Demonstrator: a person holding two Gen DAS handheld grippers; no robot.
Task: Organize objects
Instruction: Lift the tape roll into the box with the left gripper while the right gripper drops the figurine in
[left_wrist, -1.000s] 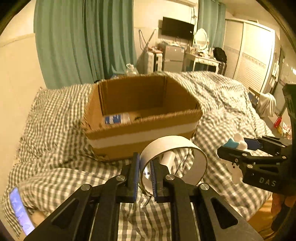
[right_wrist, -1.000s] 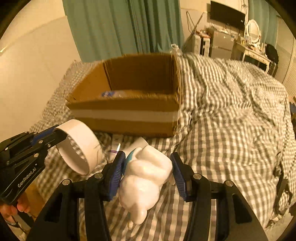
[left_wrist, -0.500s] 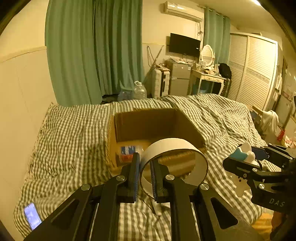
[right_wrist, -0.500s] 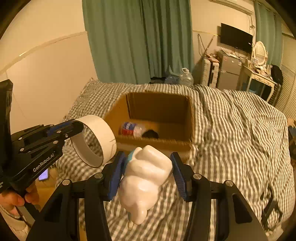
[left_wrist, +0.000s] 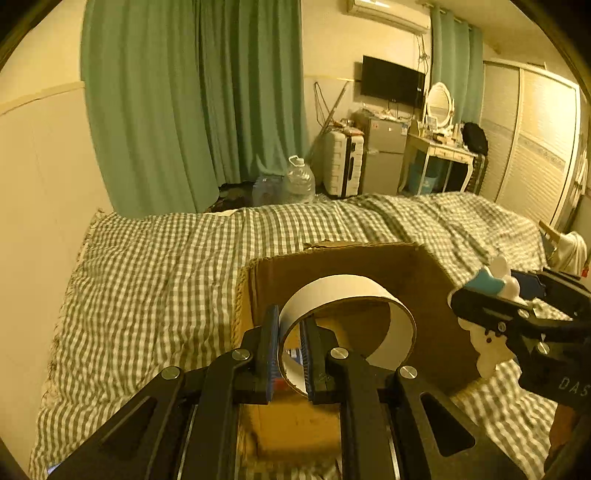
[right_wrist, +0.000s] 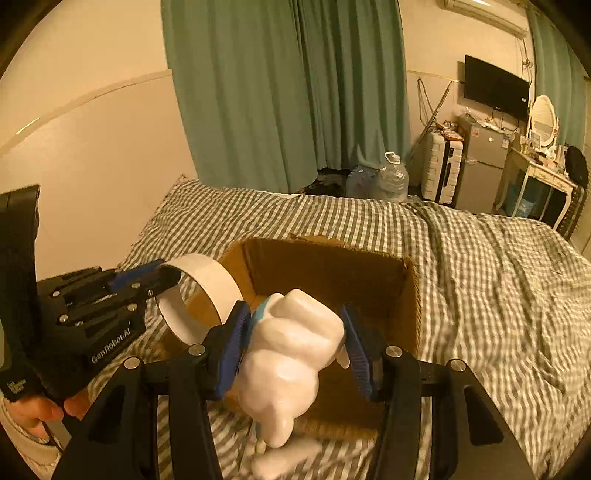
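My left gripper (left_wrist: 290, 350) is shut on the wall of a white tape roll (left_wrist: 347, 291) and holds it over the open cardboard box (left_wrist: 369, 258) on the checked bed. The roll also shows in the right wrist view (right_wrist: 207, 277), at the box's left rim. My right gripper (right_wrist: 293, 347) is shut on a white toy figure (right_wrist: 291, 350) with a blue patch, above the box's (right_wrist: 332, 266) near edge. The figure shows in the left wrist view (left_wrist: 491, 317) at the right of the box. The box's inside is mostly hidden.
The bed has a green checked cover (left_wrist: 159, 280). Behind it stand green curtains (left_wrist: 192, 110), water jugs (left_wrist: 299, 182), a white suitcase (left_wrist: 341, 168), a small fridge (left_wrist: 384, 158) and a dressing table (left_wrist: 439, 155). A wall runs along the left of the bed.
Both grippers have risen and moved forward with their objects, from in front of the box to over it. The view now looks down into the box from closer.
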